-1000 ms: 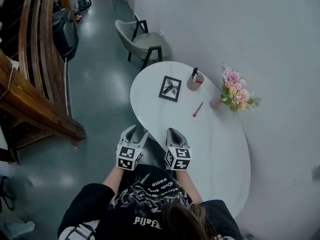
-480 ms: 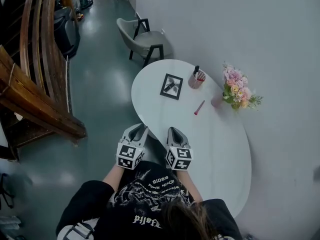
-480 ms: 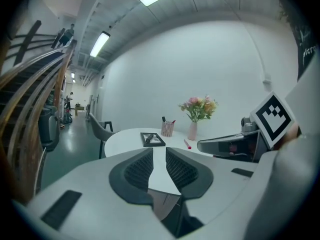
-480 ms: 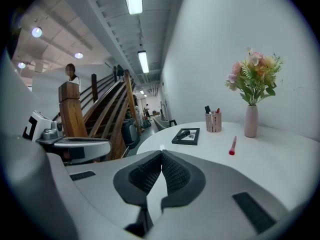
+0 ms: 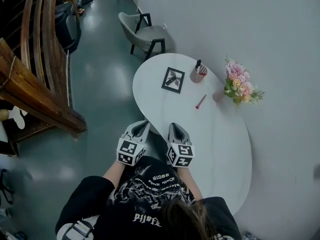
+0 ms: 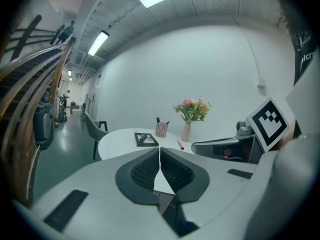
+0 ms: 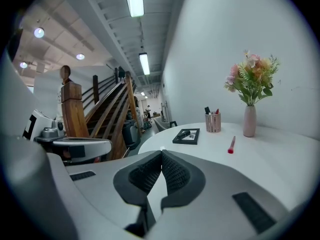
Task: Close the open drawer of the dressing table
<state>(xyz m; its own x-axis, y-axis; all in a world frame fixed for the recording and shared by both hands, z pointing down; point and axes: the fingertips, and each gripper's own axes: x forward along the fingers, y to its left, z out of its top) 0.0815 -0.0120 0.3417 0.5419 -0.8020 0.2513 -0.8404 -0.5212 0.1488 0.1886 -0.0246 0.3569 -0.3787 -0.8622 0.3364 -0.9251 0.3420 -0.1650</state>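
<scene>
White and oval, the dressing table (image 5: pixel 220 149) stands with one long side against a pale grey wall (image 5: pixel 260 34), above a dark green floor (image 5: pixel 100 89). Its near left rim lies just ahead of the two grippers. The drawer cannot be made out in any view: from above, the tabletop and the grippers cover the place under that rim.

The left gripper (image 6: pixel 160 150) has just been closing its jaws. They now meet at the tips, with nothing between the ribbed pads. In the head view it hangs off the table's left rim, over the floor, with its tip near the edge. The right gripper (image 7: pixel 161 154) lies just beside it and reaches over the rim. Its jaws are also pressed together and empty. Both point along the table toward its far end, and each carries a cube with black and white squares.

On the far half of the top sits a black tray (image 5: pixel 173 80) holding a small dark thing. A pink cup (image 5: pixel 198 74) of brushes stands just beside it, and a red pen (image 5: pixel 200 102) lies nearer. A pink vase (image 5: pixel 218 96) of flowers (image 5: pixel 239 81) stands by the wall. A grey chair (image 5: pixel 147 35) is beyond the table and a wooden staircase (image 5: pixel 35 84) is on the left. The person's black printed shirt (image 5: pixel 145 199) fills the bottom of the head view.
</scene>
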